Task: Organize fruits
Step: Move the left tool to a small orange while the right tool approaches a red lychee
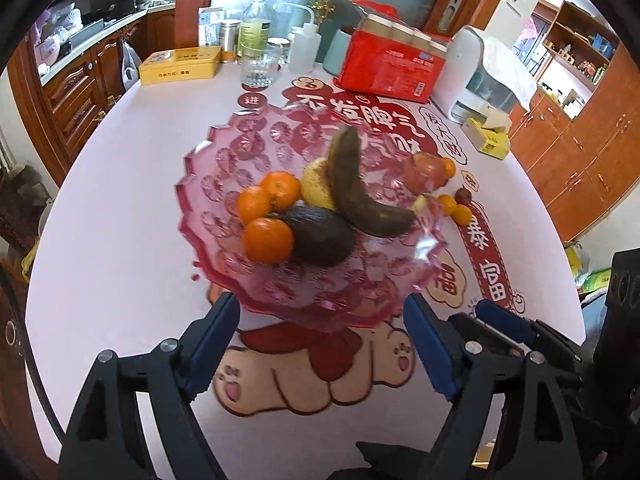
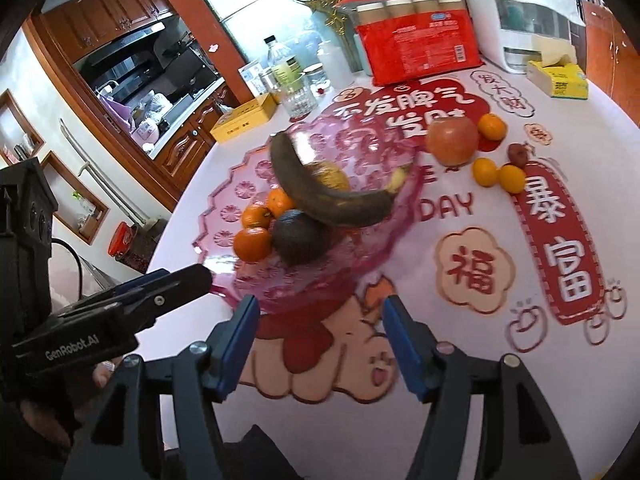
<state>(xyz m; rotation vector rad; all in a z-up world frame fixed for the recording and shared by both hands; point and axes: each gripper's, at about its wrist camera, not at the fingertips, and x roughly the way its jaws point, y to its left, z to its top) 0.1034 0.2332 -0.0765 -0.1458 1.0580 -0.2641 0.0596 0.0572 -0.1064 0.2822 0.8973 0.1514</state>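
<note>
A pink glass fruit bowl (image 1: 224,184) (image 2: 240,196) stands on the table. It holds a dark overripe banana (image 1: 356,184) (image 2: 320,192), a dark avocado (image 1: 320,236) (image 2: 298,236), three oranges (image 1: 268,240) (image 2: 252,244) and a yellow fruit (image 1: 314,184) (image 2: 332,174). On the cloth to the right lie an apple (image 2: 452,140) (image 1: 422,170), small oranges (image 2: 498,174) (image 1: 456,208) and a dark red fruit (image 2: 518,154) (image 1: 463,195). My left gripper (image 1: 322,340) and right gripper (image 2: 320,340) are open and empty, both just before the bowl's near rim.
At the table's far edge stand a red package of cups (image 1: 394,60), a drinking glass (image 1: 258,66), bottles (image 1: 254,24), a yellow tin (image 1: 180,66), a white appliance (image 1: 480,76) and a tissue box (image 2: 558,78). Wooden cabinets surround the table.
</note>
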